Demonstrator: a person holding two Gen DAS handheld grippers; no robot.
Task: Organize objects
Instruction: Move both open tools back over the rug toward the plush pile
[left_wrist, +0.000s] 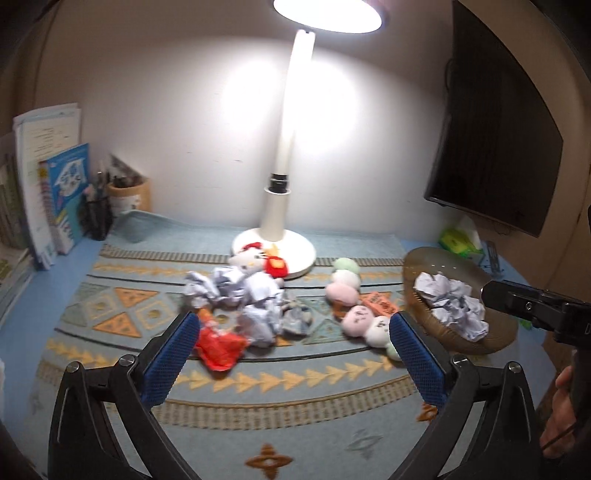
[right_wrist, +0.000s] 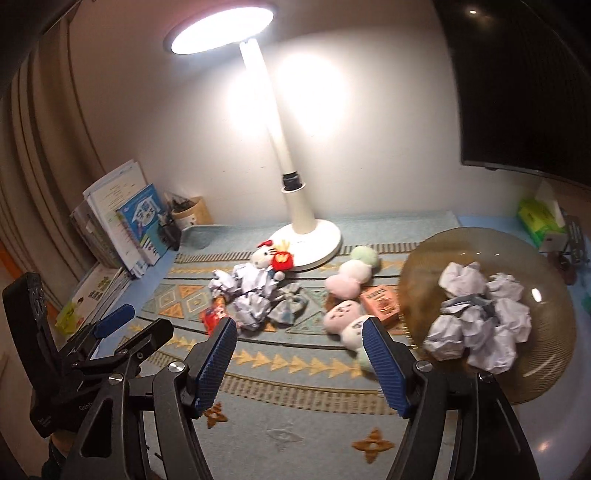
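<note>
Crumpled paper balls (left_wrist: 243, 299) (right_wrist: 247, 295) lie in a heap on the patterned mat (left_wrist: 258, 384), with a red wrapper (left_wrist: 219, 347) (right_wrist: 212, 315) at the heap's front left. A brown bowl (left_wrist: 491, 343) (right_wrist: 554, 332) at the right holds several paper balls (left_wrist: 452, 302) (right_wrist: 480, 321). A Hello Kitty plush (left_wrist: 255, 258) (right_wrist: 267, 258) leans at the lamp base. A pastel dango plush (left_wrist: 354, 306) (right_wrist: 349, 299) and an orange box (left_wrist: 380, 304) (right_wrist: 380, 302) lie beside the bowl. My left gripper (left_wrist: 291, 354) is open, above the mat near the heap. My right gripper (right_wrist: 299, 354) is open and empty, left of the bowl.
A white desk lamp (left_wrist: 280, 221) (right_wrist: 303, 221) stands at the back centre. Books (left_wrist: 48, 192) (right_wrist: 122, 221) and pen cups (left_wrist: 129, 195) (right_wrist: 188, 214) line the back left. A dark monitor (left_wrist: 495, 133) (right_wrist: 528, 92) hangs at the right, a green tissue box (left_wrist: 458, 240) (right_wrist: 539, 218) below it.
</note>
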